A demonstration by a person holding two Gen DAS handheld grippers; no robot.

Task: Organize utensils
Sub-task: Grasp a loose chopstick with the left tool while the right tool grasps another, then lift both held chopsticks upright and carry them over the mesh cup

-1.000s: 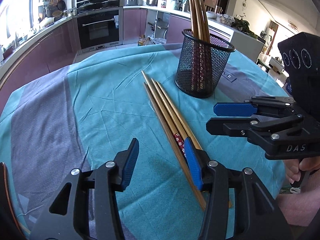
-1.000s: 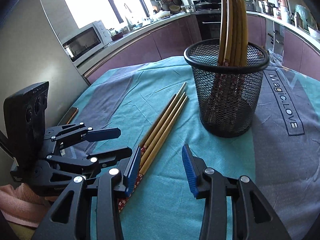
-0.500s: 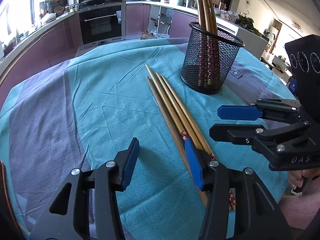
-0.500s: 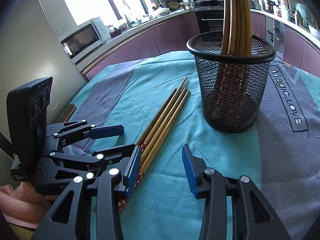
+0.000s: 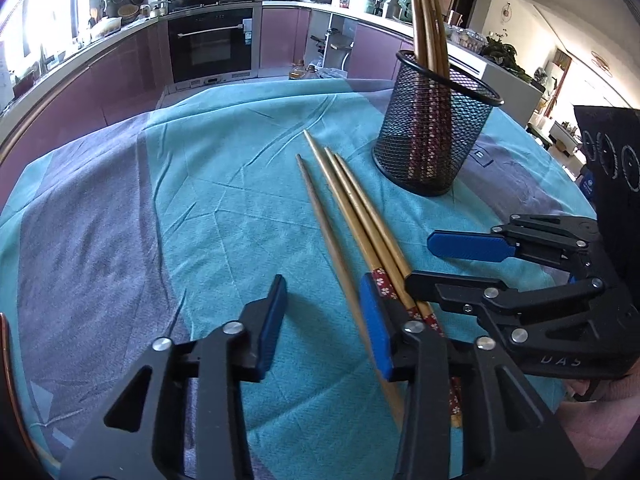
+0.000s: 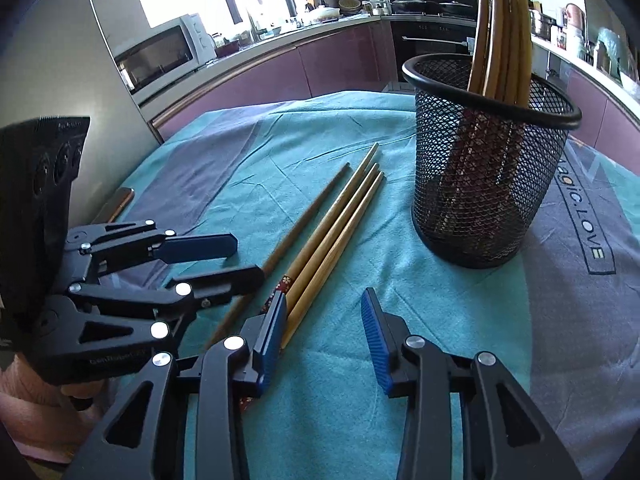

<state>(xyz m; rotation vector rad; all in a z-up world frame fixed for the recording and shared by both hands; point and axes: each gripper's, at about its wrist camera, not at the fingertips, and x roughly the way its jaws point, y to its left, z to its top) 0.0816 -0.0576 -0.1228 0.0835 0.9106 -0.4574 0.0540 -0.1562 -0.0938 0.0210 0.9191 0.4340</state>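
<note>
Standing upright, the mesh holder is filled with chopsticks — four loose chopsticks are left outside. Nothing is gripped: left gripper and right gripper are closing on air.

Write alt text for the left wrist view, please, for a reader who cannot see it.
Four chopsticks lie side by side on a teal tablecloth, pointing toward a black mesh holder that already holds several chopsticks. The left tongs are closing over the cloth, empty, with one chopstick between their blue pads, untouched. The right tongs reach in from the right.
</note>
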